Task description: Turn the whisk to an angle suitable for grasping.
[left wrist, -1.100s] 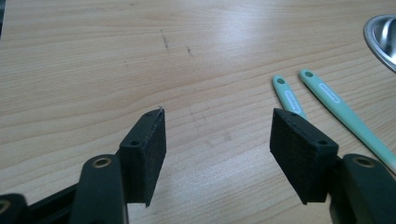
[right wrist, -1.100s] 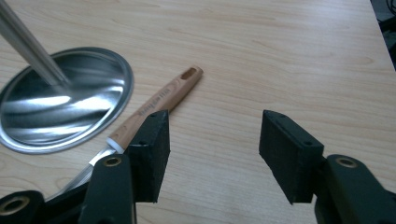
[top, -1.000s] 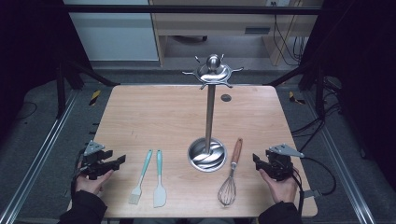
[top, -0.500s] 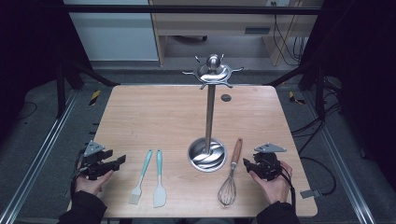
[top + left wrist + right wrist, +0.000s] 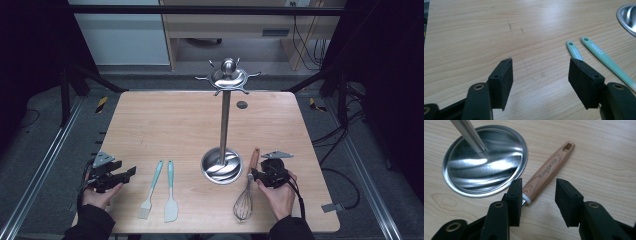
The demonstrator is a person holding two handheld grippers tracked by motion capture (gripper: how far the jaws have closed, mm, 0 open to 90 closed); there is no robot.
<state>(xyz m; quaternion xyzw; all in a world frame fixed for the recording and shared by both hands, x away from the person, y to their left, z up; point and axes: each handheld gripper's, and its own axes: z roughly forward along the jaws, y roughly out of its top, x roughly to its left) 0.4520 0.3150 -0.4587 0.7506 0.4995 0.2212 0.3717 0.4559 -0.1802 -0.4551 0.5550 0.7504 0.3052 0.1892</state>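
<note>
A whisk (image 5: 243, 204) with a wooden handle (image 5: 549, 168) lies on the table just right of the steel stand's round base (image 5: 221, 166). My right gripper (image 5: 253, 175) sits low at the handle's lower end. In the right gripper view the handle runs between the jaws of the right gripper (image 5: 539, 187), close to the left pad, with a gap to the right pad. These jaws have just been closing and are still open. My left gripper (image 5: 127, 174) rests at the table's front left, and the left gripper (image 5: 540, 67) is open with bare wood between its pads.
A teal brush (image 5: 150, 192) and a teal spatula (image 5: 170, 192) lie side by side between the left gripper and the stand. The stand's pole rises to a hooked top (image 5: 228, 77). A small dark disc (image 5: 242, 104) lies on the far side of the table.
My right gripper has moved left from the table's right side up to the whisk handle, and its jaws have narrowed around it. The left hand has stayed where it was.
</note>
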